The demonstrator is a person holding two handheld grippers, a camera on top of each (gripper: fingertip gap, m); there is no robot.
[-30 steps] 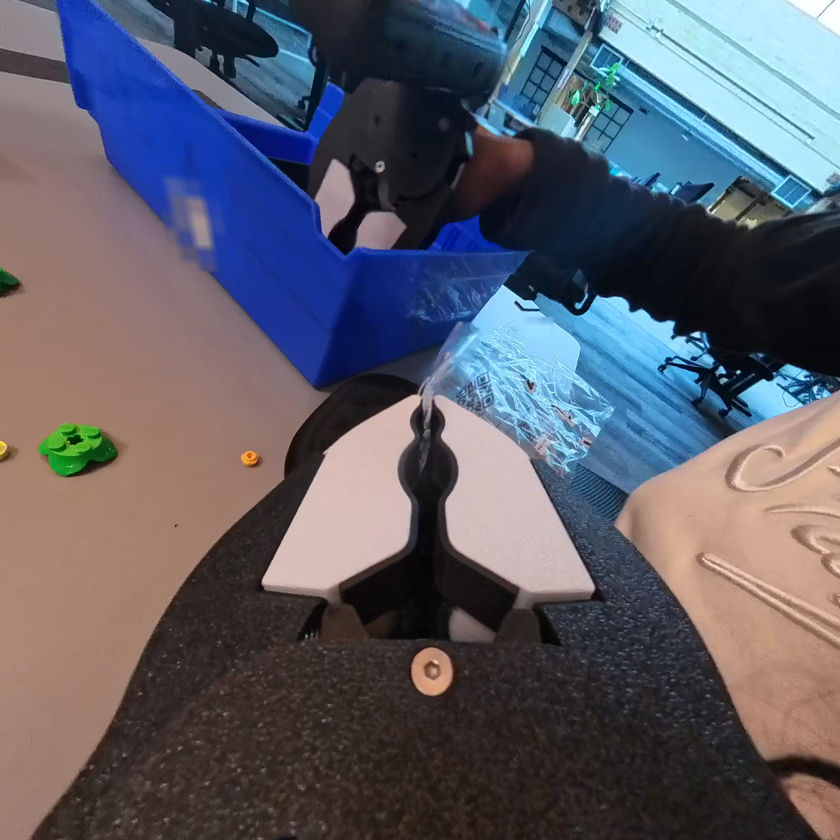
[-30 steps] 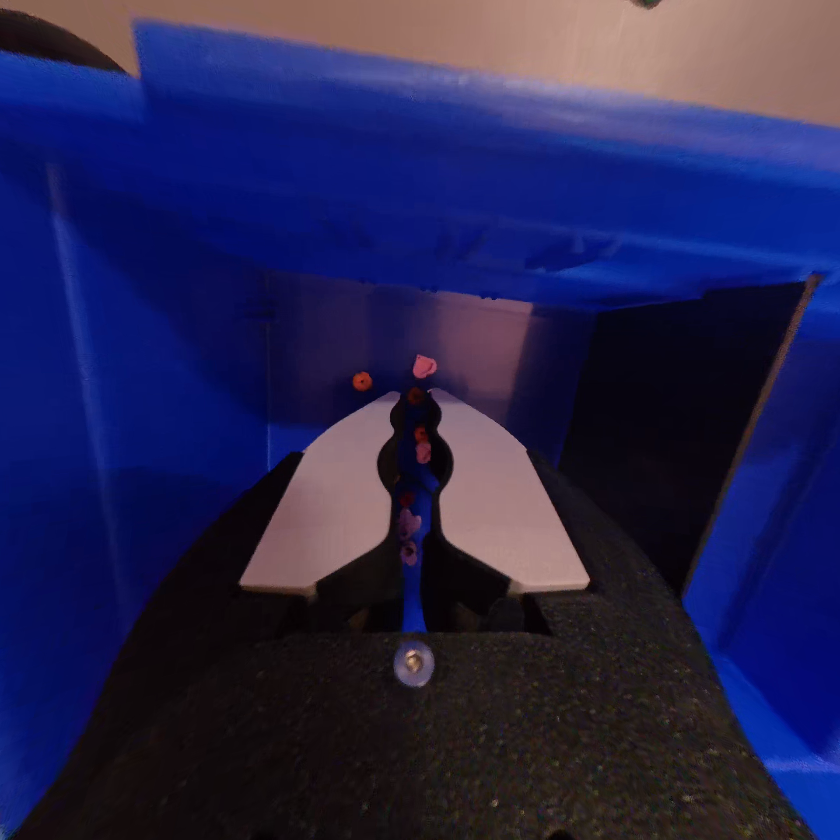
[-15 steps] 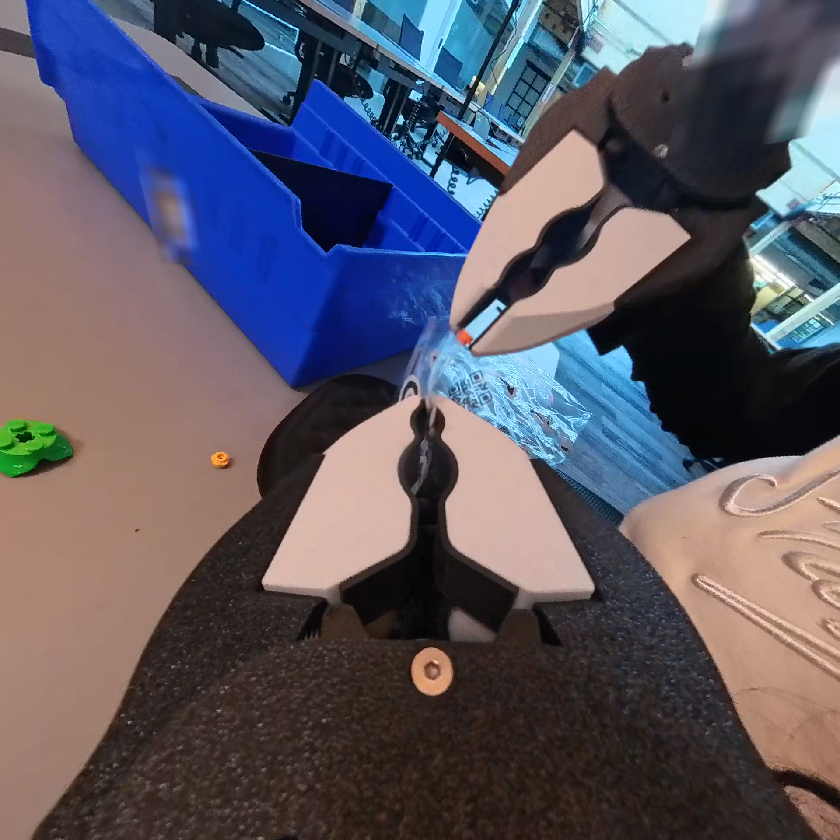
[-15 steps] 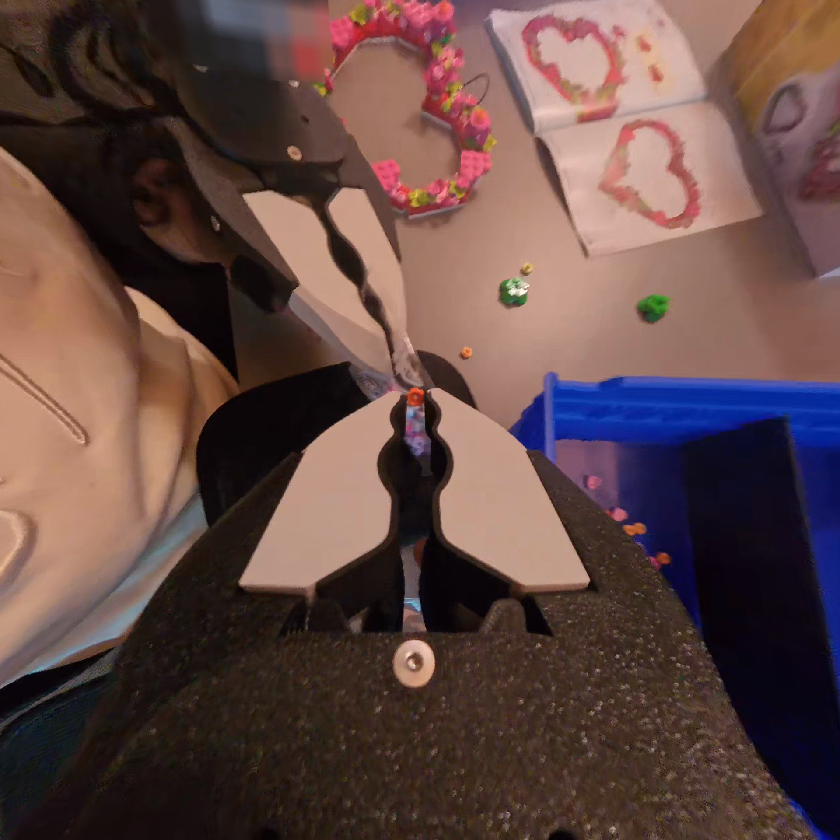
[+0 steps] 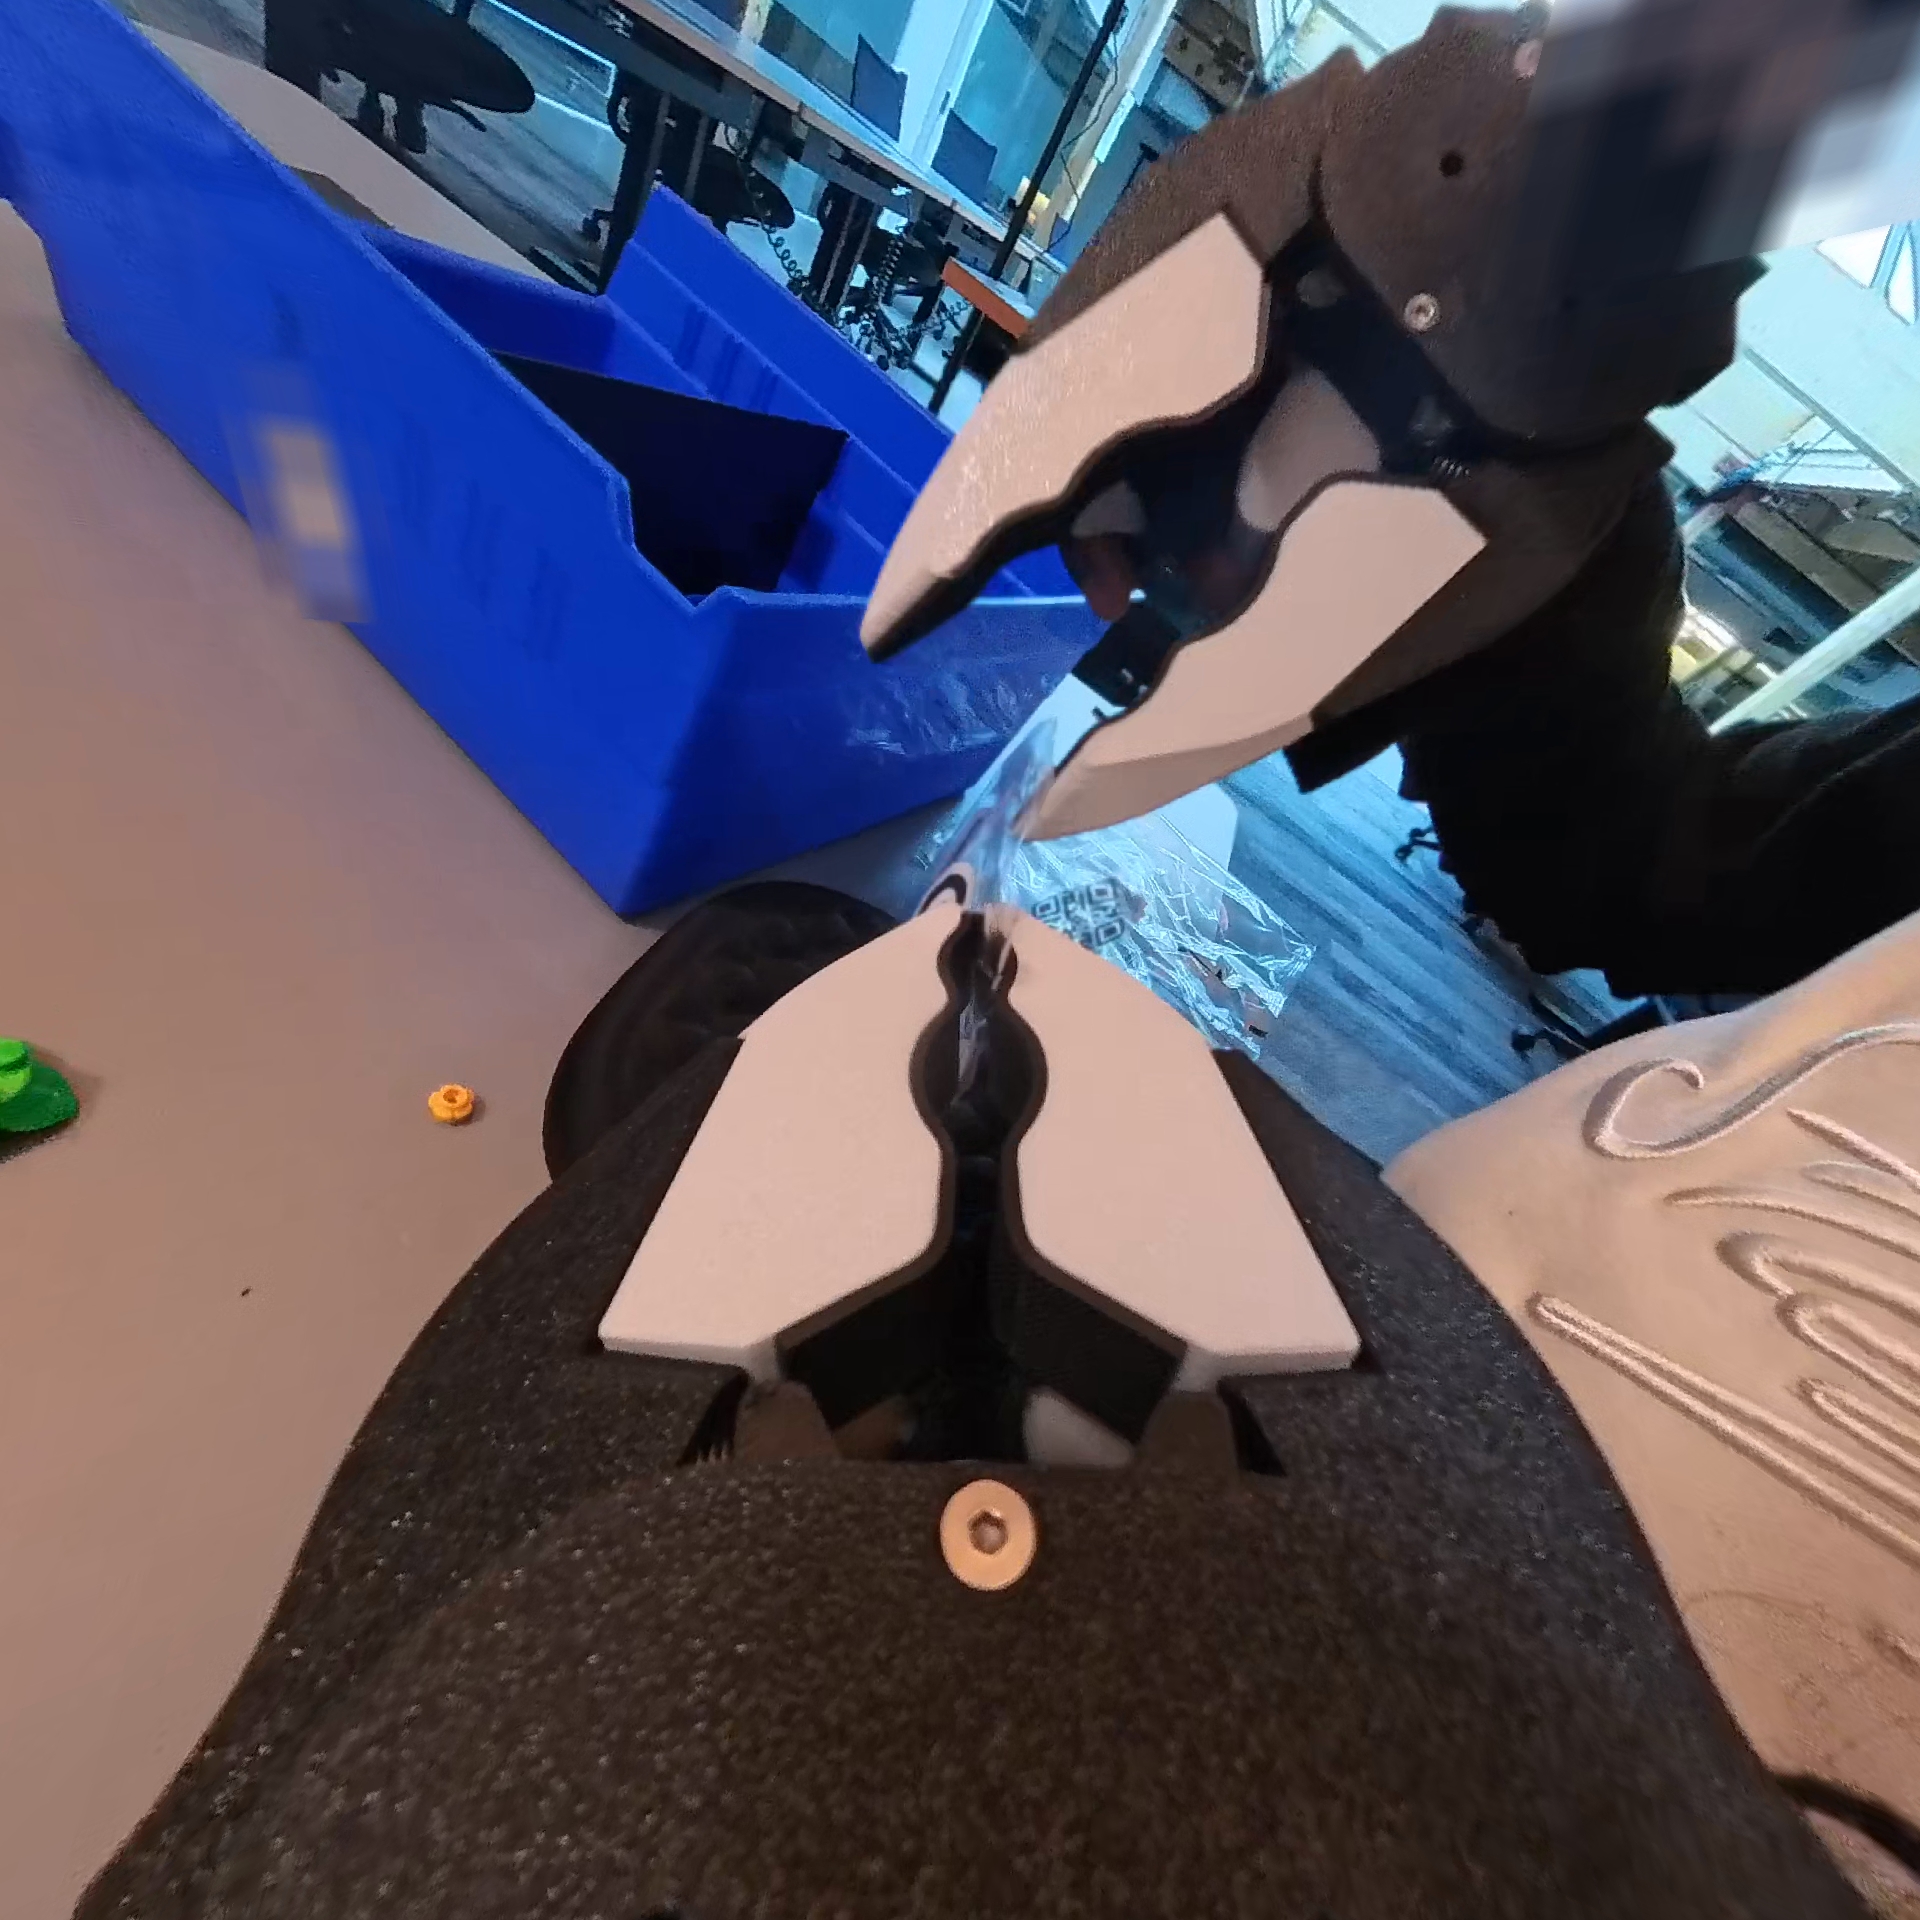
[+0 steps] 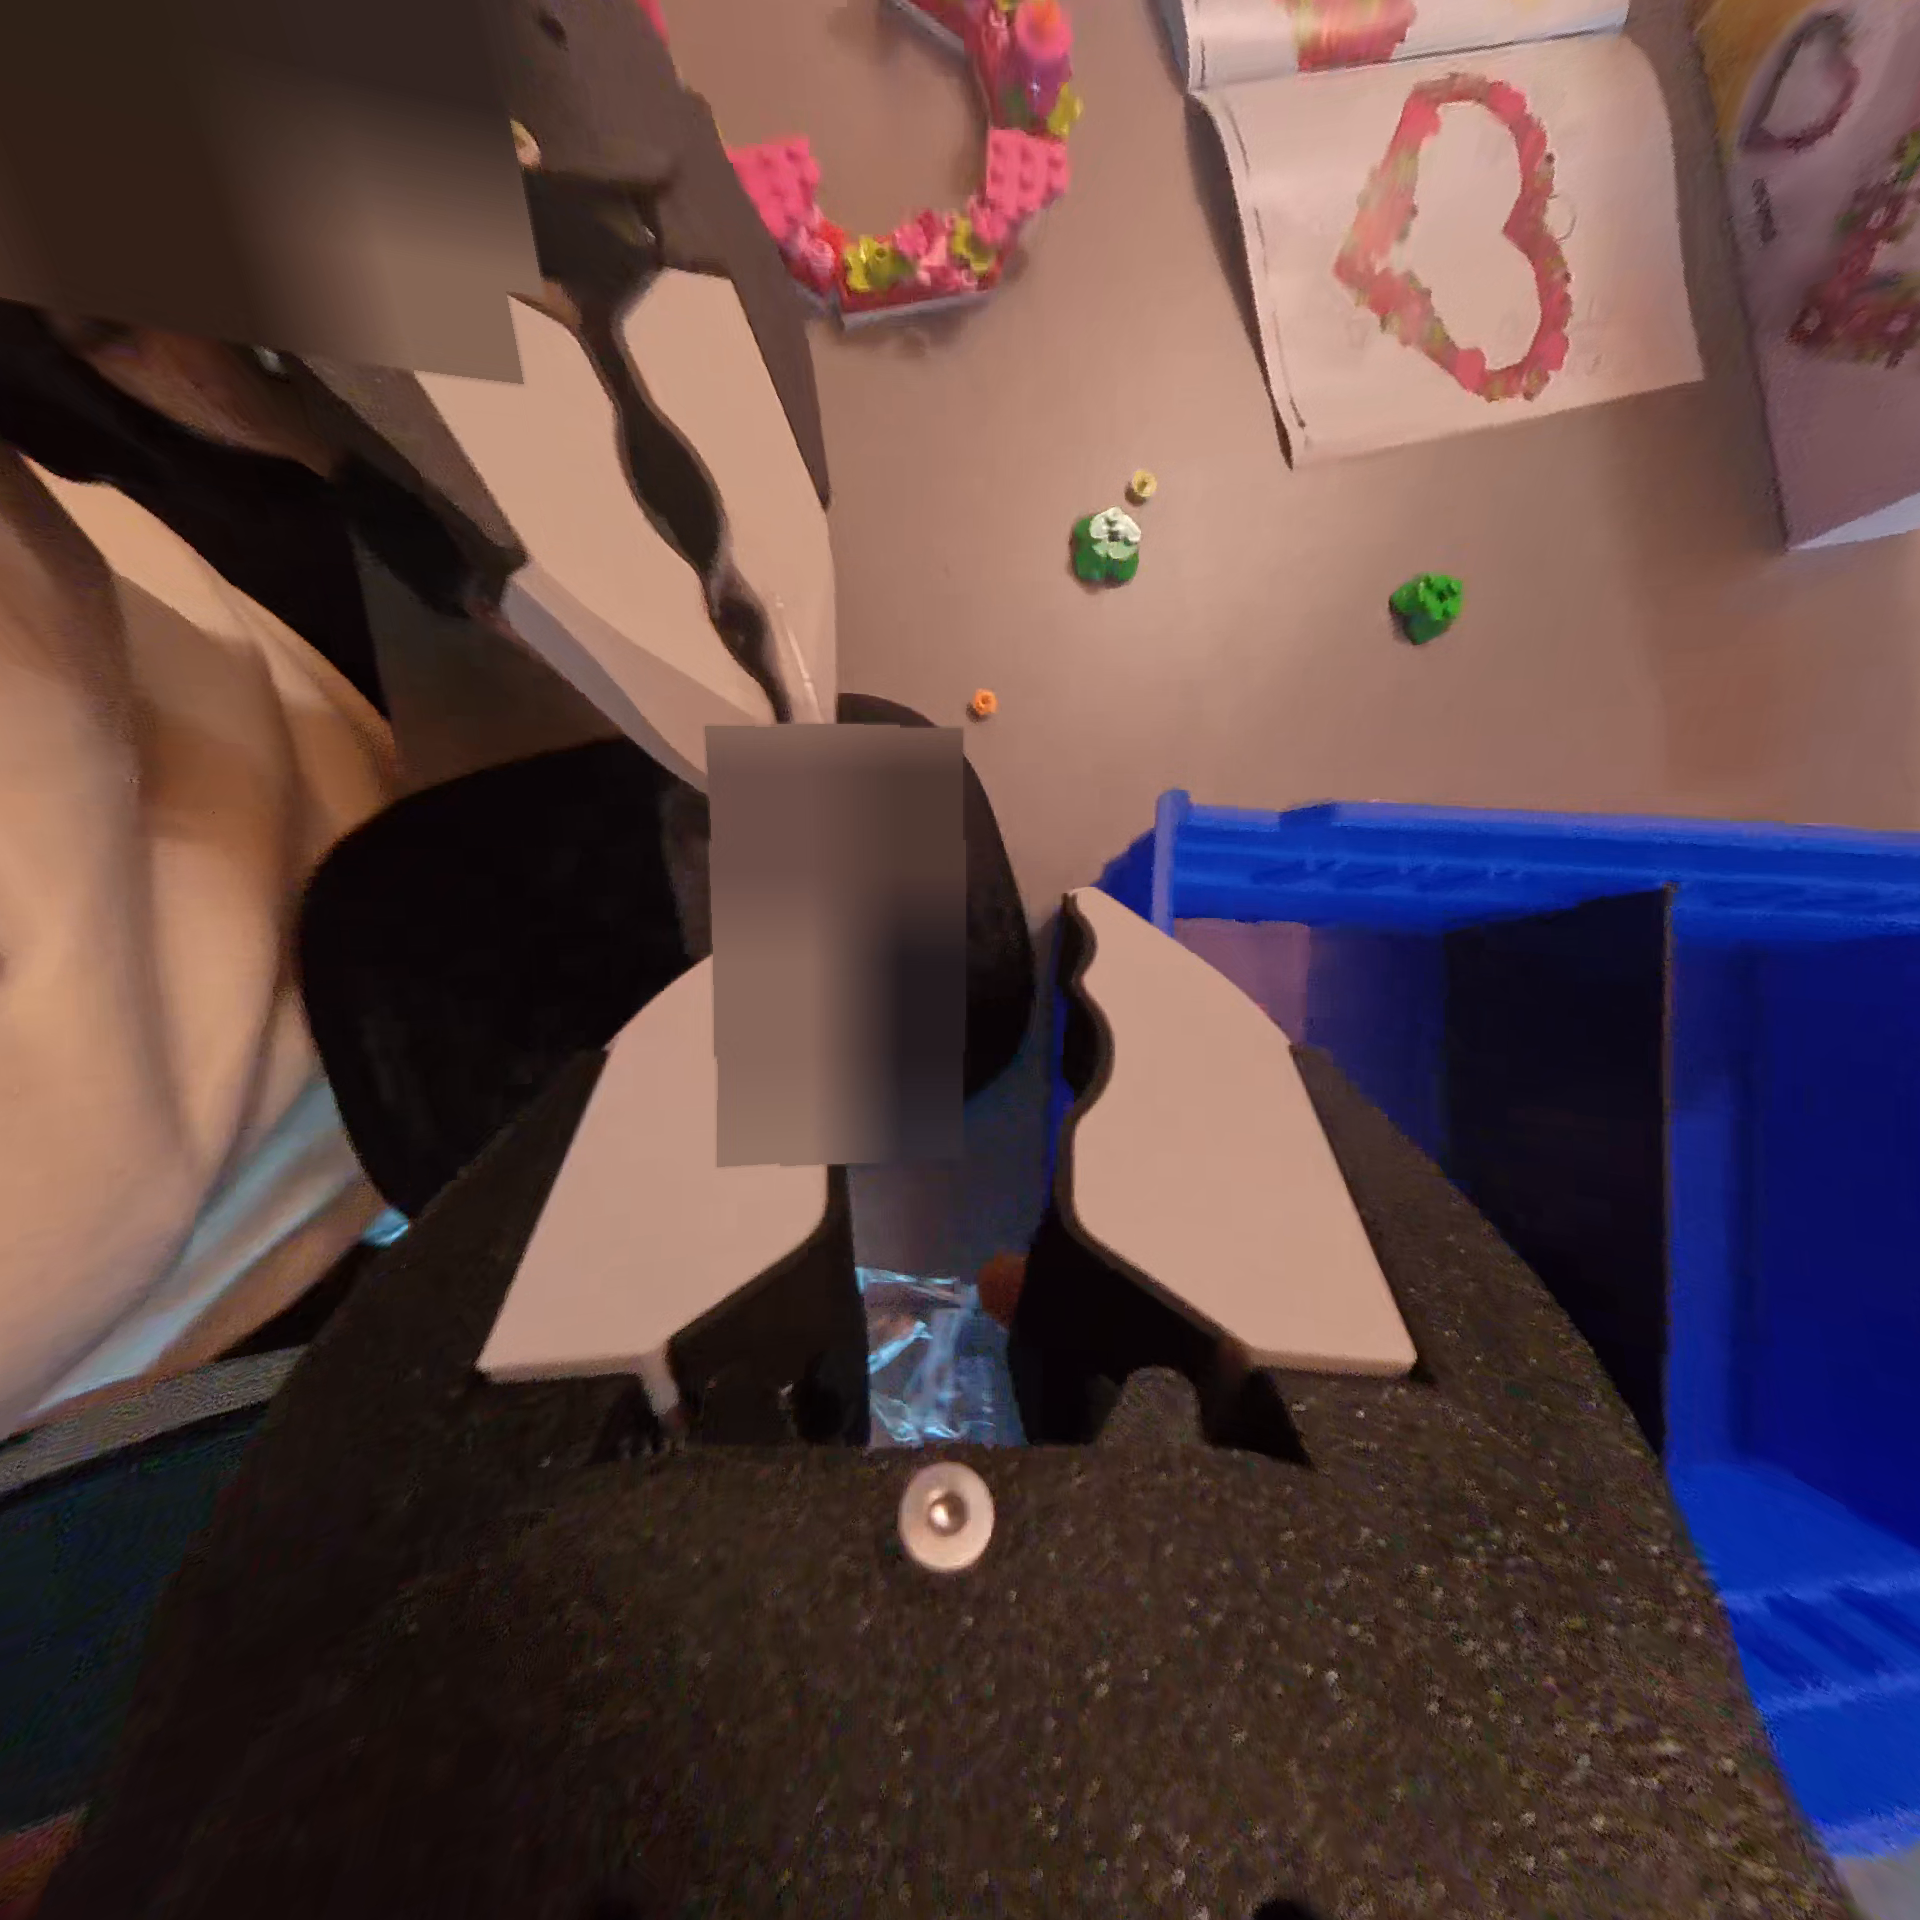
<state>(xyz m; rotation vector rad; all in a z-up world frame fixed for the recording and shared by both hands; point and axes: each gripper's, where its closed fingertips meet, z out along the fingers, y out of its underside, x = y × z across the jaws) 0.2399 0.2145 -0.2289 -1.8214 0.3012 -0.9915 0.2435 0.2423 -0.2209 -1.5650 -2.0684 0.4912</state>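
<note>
My left gripper [image 5: 982, 925] is shut on the top edge of a clear plastic bag [image 5: 1153, 935], which hangs past the table edge. My right gripper [image 5: 956, 732] is open just above the bag's mouth, and its lower fingertip touches the bag's top edge. In the right wrist view the right gripper [image 6: 904, 935] is wide open and partly under a mosaic patch. Crinkled bag film [image 6: 925, 1351] and a small orange-brown piece [image 6: 1003, 1273] show low between its fingers. The left gripper [image 6: 800, 696] points in from the upper left.
A blue bin [image 5: 468, 520] with a black divider stands on the grey table, close behind the grippers. Loose pieces lie nearby: an orange stud [image 5: 450, 1103] and green pieces [image 6: 1107, 545] [image 6: 1429, 608]. Farther off are a pink heart-shaped brick build [image 6: 914, 208], an open booklet [image 6: 1455, 229] and a box [image 6: 1849, 260]. The tips of both grippers are at nearly the same place. It is some 11 cm from my left tips to the orange stud [image 5: 450, 1103]. The right camera catches it too, in the right wrist view [image 6: 975, 701].
My right gripper left the blue bin shut on a small orange piece, came to the bag's mouth and has now opened. The left gripper kept its hold on the bag.
</note>
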